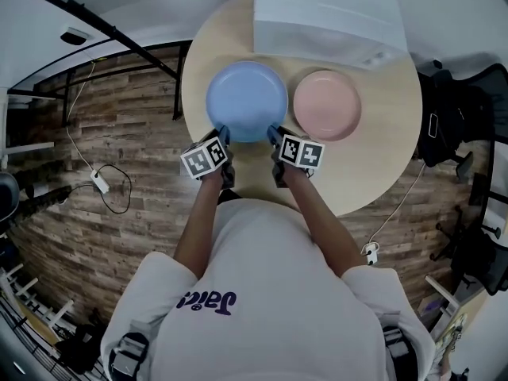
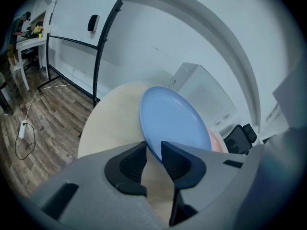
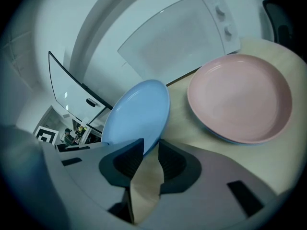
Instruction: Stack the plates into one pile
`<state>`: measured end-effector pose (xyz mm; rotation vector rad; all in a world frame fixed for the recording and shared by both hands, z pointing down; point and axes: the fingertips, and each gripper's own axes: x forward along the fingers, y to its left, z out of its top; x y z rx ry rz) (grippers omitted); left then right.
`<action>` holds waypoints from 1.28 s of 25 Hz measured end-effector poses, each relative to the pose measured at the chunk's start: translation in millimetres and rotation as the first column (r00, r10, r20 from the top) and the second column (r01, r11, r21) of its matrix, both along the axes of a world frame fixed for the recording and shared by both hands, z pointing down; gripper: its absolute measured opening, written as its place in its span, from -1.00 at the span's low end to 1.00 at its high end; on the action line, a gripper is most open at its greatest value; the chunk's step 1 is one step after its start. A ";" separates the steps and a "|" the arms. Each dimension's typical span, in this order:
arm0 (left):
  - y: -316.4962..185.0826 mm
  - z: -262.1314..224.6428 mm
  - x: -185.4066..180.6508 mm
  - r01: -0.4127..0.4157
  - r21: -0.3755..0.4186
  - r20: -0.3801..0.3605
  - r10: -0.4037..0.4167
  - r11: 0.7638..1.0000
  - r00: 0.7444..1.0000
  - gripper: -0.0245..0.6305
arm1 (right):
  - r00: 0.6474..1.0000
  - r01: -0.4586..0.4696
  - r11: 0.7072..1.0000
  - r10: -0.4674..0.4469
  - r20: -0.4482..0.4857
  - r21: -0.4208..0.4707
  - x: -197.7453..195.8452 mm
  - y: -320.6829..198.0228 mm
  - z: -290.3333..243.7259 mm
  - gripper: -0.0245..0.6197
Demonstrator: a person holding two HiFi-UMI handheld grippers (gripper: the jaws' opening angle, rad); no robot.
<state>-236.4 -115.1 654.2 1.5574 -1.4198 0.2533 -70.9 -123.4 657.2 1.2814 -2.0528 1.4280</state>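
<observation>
1. Shoulders of the person's white shirt [image 1: 262,292] fill the foreground, and both forearms reach ahead to the grippers.
2. Left gripper [image 1: 225,136] and right gripper [image 1: 274,136] sit side by side, each clamped on the near rim of the blue plate [image 1: 247,100].
3. Step in hand: moving the blue plate. It seems raised and tilted off the table [image 1: 373,173], though no view shows the gap clearly.
4. Pink plate [image 1: 327,104] lies flat, just beyond and to the right of the right gripper.
5. Next move, by judgement: carry both grippers rightward together, level the blue plate, centre it over the pink plate, and lower it before releasing.
6. Surroundings: a round pale table, a white appliance [image 1: 329,14] beyond both plates, and a plank floor [image 1: 119,236] with a cable [image 1: 103,185] left of the left gripper.
</observation>
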 end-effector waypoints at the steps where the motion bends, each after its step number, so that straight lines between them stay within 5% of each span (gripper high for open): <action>1: -0.9 -2.5 7.6 -0.011 0.005 -0.003 0.011 1.000 1.000 -0.61 | 1.000 -0.009 1.000 0.009 -0.004 0.010 7.7 0.3 -3.7 -0.60; 9: -18.1 -17.8 96.5 -0.179 0.031 -0.002 0.179 0.983 0.984 -0.61 | 0.988 -0.150 0.987 0.151 -0.021 0.053 95.1 4.8 -22.4 -0.60; 20: -37.9 -7.3 231.6 -0.404 0.003 0.052 0.403 0.915 0.914 -0.58 | 0.930 -0.353 0.935 0.356 -0.090 0.042 225.2 11.6 -11.3 -0.61; 32: -44.8 23.9 269.5 -0.478 -0.067 0.153 0.483 0.876 0.862 -0.54 | 0.894 -0.403 0.915 0.393 -0.215 -0.002 260.6 10.4 14.6 -0.61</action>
